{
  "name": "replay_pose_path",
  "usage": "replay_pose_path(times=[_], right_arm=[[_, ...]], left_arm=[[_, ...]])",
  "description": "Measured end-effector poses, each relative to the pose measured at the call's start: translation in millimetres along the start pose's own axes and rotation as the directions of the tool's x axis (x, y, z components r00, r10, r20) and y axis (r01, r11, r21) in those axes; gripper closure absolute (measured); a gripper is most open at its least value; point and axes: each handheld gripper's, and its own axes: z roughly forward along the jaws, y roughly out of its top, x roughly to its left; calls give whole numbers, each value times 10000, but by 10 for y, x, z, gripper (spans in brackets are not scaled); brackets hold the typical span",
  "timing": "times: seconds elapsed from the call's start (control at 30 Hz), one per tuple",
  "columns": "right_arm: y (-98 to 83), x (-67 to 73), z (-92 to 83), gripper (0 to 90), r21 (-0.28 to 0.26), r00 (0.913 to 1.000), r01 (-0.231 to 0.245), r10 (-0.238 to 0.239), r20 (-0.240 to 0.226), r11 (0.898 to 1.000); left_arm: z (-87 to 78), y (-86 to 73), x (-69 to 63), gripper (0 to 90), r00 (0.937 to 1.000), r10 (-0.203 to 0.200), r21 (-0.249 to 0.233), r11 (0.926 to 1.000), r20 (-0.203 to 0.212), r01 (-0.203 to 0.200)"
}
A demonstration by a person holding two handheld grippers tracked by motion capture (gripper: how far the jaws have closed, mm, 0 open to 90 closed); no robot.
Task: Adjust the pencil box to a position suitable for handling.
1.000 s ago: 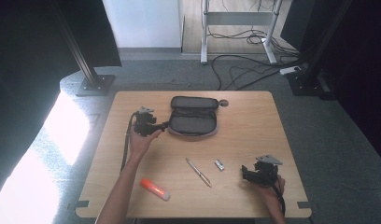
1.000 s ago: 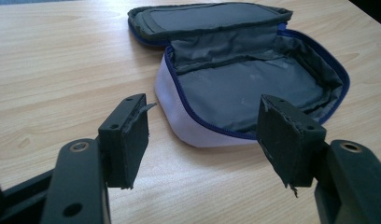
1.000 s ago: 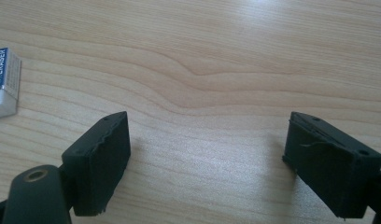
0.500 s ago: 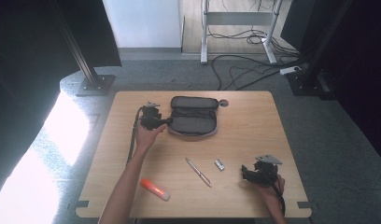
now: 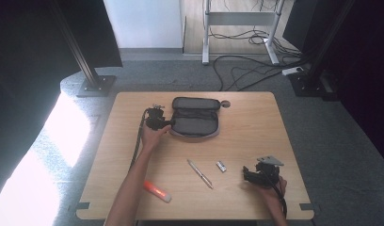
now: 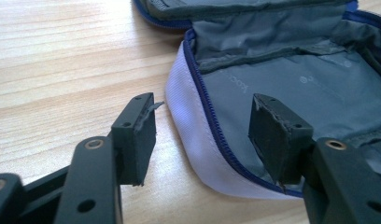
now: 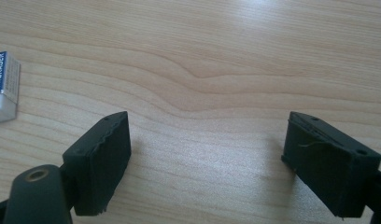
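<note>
At the far middle of the table (image 5: 256, 122) lies a dark pencil case (image 5: 196, 117), unzipped, its lid folded back. Our left gripper (image 5: 167, 123) sits at the case's left end. In the left gripper view its jaws straddle the near corner of the case (image 6: 272, 79): one pad outside on the wood, the other over the grey lining. They have just been closing in, yet gaps remain on both sides; the rim stands between them, not pinched.

Our right gripper (image 5: 249, 175) waits near the front right, jaws spread wide over bare wood, holding nothing.

Progress, as we judge it: early. Case is open; nothing appears packed. A pen (image 5: 200, 173), an eraser (image 5: 221, 166) and an orange marker (image 5: 157, 191) lie loose on the near half, well apart from the case.

Case itself: soft fabric, grey lining with faint print, blue zip teeth running round a pale white edge band. Walls slump; it will likely flex when gripped.
</note>
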Motion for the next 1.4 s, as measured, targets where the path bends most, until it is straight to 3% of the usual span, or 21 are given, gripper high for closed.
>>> replay_pose_path(times=[0.1, 0.63, 0.83, 0.93, 1.4], right_arm=[[0, 0, 0, 148, -2, 10000, -2, 2, 1, 10000], [0, 8, 0, 160, -34, 10000, -2, 2, -25, 10000], [6, 21, 3, 166, -18, 10000, 8, -8, -29, 10000], [9, 22, 8, 167, -44, 10000, 25, -25, -74, 10000], [15, 22, 14, 174, -43, 9999, 56, -57, -127, 10000]], left_arm=[[19, -8, 21, 444, 9999, -125, -10, 9999, 24, 125], [151, -62, -31, 603, 9998, 135, 119, 9998, -157, -133], [190, -84, 2, 629, 10000, -58, 361, 9993, -36, 59], [212, -105, -11, 667, 9998, -24, 545, 9985, -175, 34], [208, -102, -4, 745, 9989, -321, 551, 9979, -345, 340]])
